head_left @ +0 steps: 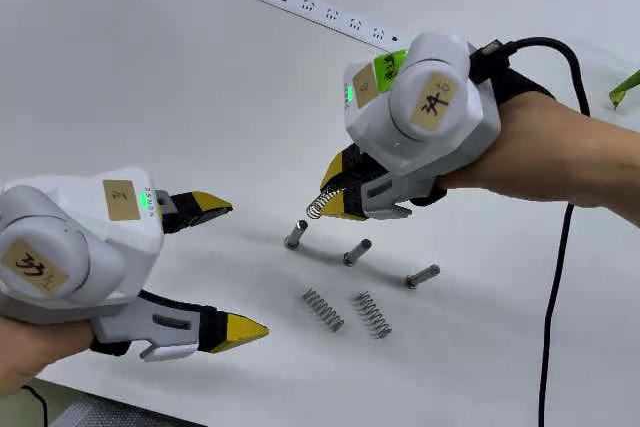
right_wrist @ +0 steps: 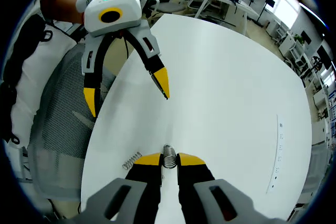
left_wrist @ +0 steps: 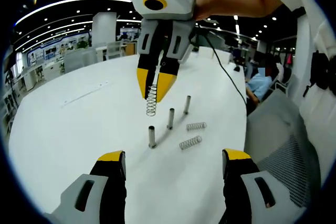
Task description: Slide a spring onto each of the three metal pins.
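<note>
While right tool point(head_left: 338, 203) pinches a spring point(head_left: 320, 205) above three pins point(head_left: 357, 251), left tool point(head_left: 243, 267) gaping wide, handwritten tan sticker point(head_left: 434, 99) unreadable

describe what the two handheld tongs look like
The left tongs and right tongs both have rounded white bodies, grey and black jaws with yellow tips, tan stickers with handwritten marks, and a green light. The right one also has a green label and a black cable.

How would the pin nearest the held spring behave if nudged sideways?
Likely tips easily: the pin stands upright, slim, with no visible base. Once down, its round body would probably roll on the smooth table.
</note>
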### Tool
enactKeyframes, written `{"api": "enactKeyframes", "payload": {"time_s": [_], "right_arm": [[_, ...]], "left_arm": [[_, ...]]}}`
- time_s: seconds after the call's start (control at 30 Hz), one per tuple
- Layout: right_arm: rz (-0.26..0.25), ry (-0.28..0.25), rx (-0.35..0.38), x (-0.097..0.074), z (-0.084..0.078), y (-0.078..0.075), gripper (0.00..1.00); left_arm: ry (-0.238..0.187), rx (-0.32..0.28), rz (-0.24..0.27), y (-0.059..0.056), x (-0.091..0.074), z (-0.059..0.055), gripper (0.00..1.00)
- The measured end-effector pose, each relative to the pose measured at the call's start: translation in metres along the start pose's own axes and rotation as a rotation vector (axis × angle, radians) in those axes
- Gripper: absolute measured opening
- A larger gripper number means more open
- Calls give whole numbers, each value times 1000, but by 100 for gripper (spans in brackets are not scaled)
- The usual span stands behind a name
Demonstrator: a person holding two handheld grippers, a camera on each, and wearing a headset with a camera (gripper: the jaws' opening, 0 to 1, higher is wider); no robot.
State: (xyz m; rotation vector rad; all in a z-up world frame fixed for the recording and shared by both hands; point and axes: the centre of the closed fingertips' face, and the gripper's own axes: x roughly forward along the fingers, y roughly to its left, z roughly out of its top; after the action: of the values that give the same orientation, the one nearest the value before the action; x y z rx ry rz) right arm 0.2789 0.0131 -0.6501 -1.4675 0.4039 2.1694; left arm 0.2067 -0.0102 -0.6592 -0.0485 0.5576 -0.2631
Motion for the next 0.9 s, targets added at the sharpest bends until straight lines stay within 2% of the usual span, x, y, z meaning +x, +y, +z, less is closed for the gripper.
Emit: {"api": "enactKeyframes", "payload": {"time_s": [0.17, 0.47, 0.9], "right_arm": [[21, 13, 6, 6, -1, 0, 12], [44, 33, 1, 15, -3, 1, 12], [57, 36, 15, 22, -7, 4, 12]], "left_arm": [[-3, -25, 1, 0, -1, -2, 79], [-9, -34, -4, -2, 1, -3, 79], [-7, -34, -18, -5, 3, -2, 78]]}}
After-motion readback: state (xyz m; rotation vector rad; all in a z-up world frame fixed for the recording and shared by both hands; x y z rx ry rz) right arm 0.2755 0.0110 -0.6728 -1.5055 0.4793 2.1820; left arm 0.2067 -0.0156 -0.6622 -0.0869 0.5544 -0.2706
